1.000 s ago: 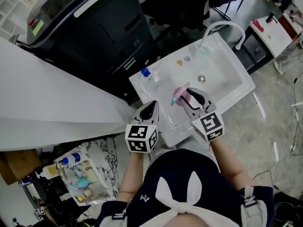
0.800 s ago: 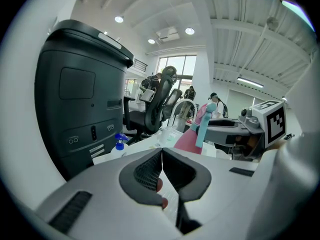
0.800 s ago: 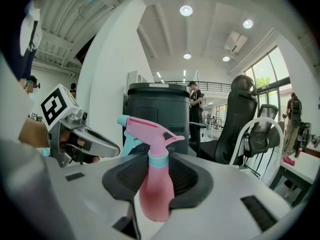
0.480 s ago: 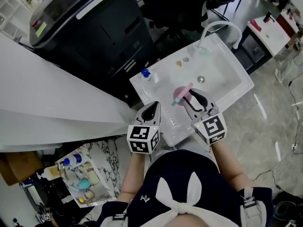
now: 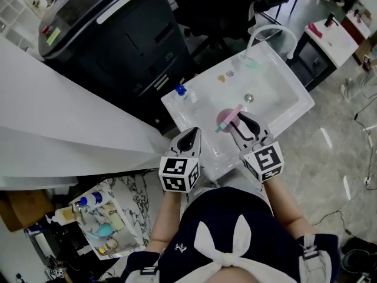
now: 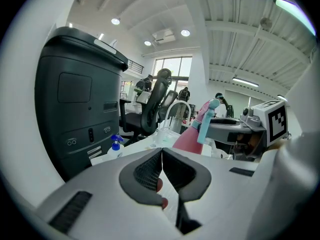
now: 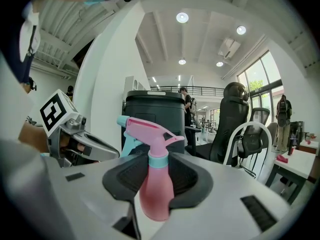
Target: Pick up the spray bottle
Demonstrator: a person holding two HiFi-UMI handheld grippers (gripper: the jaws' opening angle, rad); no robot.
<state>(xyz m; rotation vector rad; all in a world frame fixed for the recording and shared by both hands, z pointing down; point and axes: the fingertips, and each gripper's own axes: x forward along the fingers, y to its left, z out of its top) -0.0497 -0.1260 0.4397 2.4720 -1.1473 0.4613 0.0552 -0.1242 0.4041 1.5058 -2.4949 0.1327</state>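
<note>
White sink lies below both hands. Right claw is partly closed, its pads pressing the pink spray bottle just under its collar. The bottle hangs over the basin, apparently clear of it. Left claw is shut and empty. Step judged: lift. Next: hold a firm grip and raise the bottle past the rim.

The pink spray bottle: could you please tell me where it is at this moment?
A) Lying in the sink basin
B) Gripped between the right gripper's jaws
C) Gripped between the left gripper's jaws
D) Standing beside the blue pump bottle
B: in the right gripper view the spray bottle stands upright with the right gripper closed on its body just below the teal collar, and the head view shows it held above the sink.
</note>
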